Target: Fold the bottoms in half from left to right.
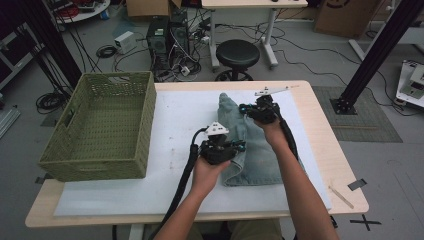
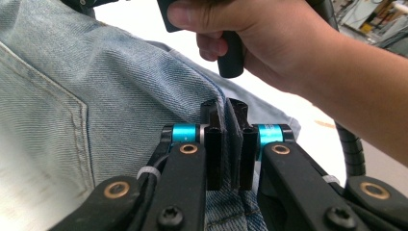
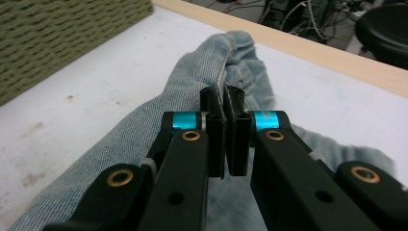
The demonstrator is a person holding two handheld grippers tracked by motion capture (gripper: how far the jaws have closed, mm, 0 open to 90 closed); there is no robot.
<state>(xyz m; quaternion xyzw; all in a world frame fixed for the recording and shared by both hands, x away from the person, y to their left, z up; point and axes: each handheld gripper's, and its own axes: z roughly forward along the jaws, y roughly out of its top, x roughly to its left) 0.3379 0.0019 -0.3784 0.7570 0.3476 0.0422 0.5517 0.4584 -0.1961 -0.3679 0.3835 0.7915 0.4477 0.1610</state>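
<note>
Denim jeans [image 1: 252, 145] are pinched in both closed tools, left tool [image 2: 226, 144] and right tool [image 3: 224, 139]

You are holding pale blue jeans [image 1: 252, 150] with lighter stitching. Your grippers [image 1: 241, 146] are showing black with shiny blue rings. The basket [image 1: 100, 125] is looking green and woven. The mat [image 1: 175, 125] is looking white, the table [image 1: 345, 190] light wood.

Folded light-blue jeans [image 1: 255, 150] on the white mat, edge pinched up
</note>
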